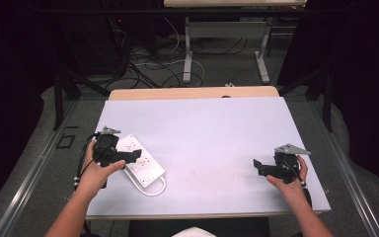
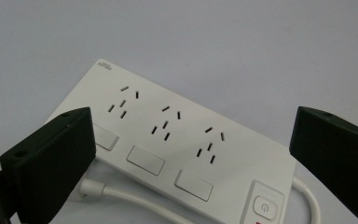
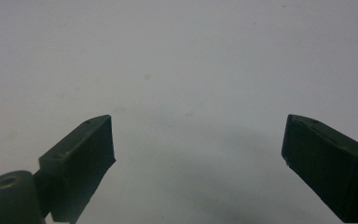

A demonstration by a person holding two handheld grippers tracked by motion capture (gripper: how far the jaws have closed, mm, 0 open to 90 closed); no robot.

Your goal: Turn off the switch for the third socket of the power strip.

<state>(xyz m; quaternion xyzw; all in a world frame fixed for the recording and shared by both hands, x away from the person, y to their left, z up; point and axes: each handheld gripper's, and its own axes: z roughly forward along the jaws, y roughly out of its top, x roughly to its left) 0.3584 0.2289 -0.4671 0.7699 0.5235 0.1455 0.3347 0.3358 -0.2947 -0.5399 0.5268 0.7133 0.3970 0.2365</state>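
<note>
Nearby – power strip hugs table's left edge

A table carries the scene. A pale lilac-white sheet covers nearly all of its top, leaving a strip of light wood bare along the far edge. A white power strip lies flat on the sheet near the left edge, turned at an angle. It has 3 socket groups, a flat switch beside each, and 1 power button at the near end. Its white cable loops on the sheet just beside that near end. Faint smudges mark the middle.
</note>
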